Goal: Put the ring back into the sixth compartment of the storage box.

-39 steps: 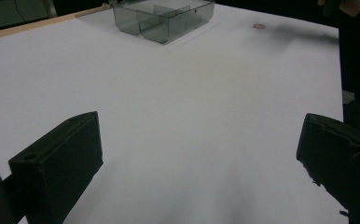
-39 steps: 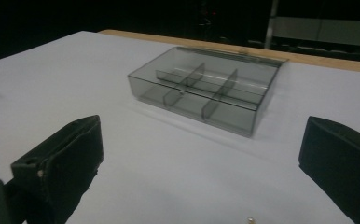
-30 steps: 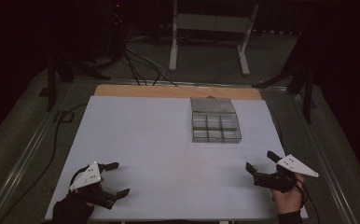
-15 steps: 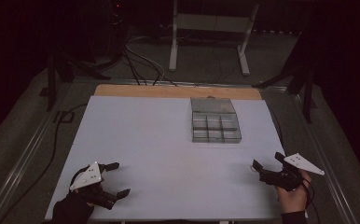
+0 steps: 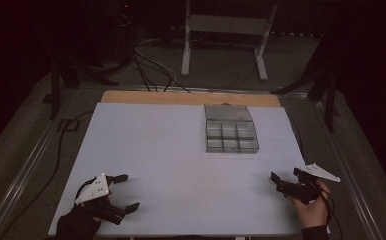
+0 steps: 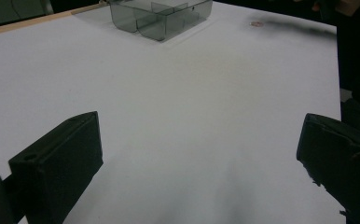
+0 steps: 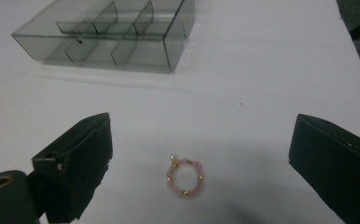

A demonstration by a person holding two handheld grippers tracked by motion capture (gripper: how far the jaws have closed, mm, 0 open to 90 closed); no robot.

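Observation:
A small ring of pink and gold beads lies on the white table between the wide-open jaws of my right gripper, touching neither jaw. A clear grey compartment box stands beyond it, and its compartments look empty. In the high view the box sits at the table's back right. My right gripper is held near the front right corner. My left gripper stands open at the front left with nothing between its jaws. From the left gripper view the box is far off.
The white table sheet has a wooden strip along its far edge. Metal rails run down both sides. Cables and a stand lie on the floor behind the table.
My right gripper has shifted slightly to the right, toward the table's edge. The left gripper and the box have not moved.

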